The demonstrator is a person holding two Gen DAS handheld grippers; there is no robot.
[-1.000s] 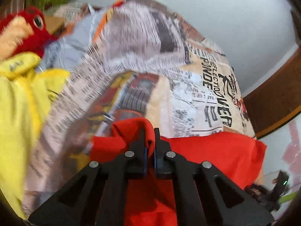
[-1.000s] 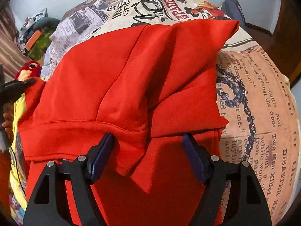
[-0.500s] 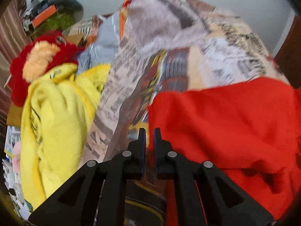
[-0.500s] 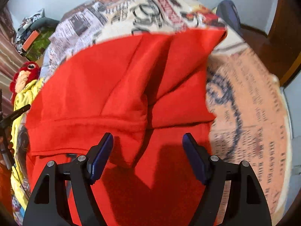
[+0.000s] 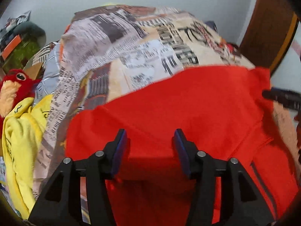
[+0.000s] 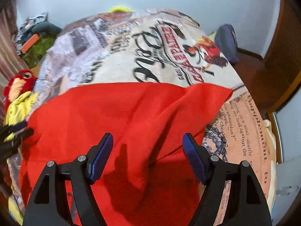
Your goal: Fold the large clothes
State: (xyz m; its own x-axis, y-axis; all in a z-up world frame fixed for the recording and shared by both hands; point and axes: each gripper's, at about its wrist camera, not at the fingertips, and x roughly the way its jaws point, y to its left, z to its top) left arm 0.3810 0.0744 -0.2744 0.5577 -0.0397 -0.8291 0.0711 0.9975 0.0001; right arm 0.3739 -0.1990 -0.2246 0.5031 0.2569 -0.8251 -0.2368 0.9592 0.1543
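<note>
A large red garment [image 5: 188, 109] lies folded over on a bed with a newspaper-print cover [image 5: 131, 43]. My left gripper [image 5: 149, 145] hovers over the garment's near left part, its jaws opening, with nothing pinched between the blue pads. In the right wrist view the same red garment [image 6: 112, 113] spreads across the bed cover [image 6: 150, 52], with a fold ridge down its middle. My right gripper [image 6: 147, 150] stands open above it, holding nothing. The other gripper's black tip shows at the far edge of each view.
A yellow garment [image 5: 20, 141] is heaped at the bed's left edge beside a red plush bird [image 5: 13, 86]. A dark blue bundle [image 6: 226, 41] lies at the far right corner. Wooden furniture [image 5: 269, 24] stands at the right, with a cluttered shelf [image 6: 35, 37] at the far left.
My left gripper let go of the red cloth it was pinching, swung right over the garment and opened its jaws. The right gripper rose a little and stayed open.
</note>
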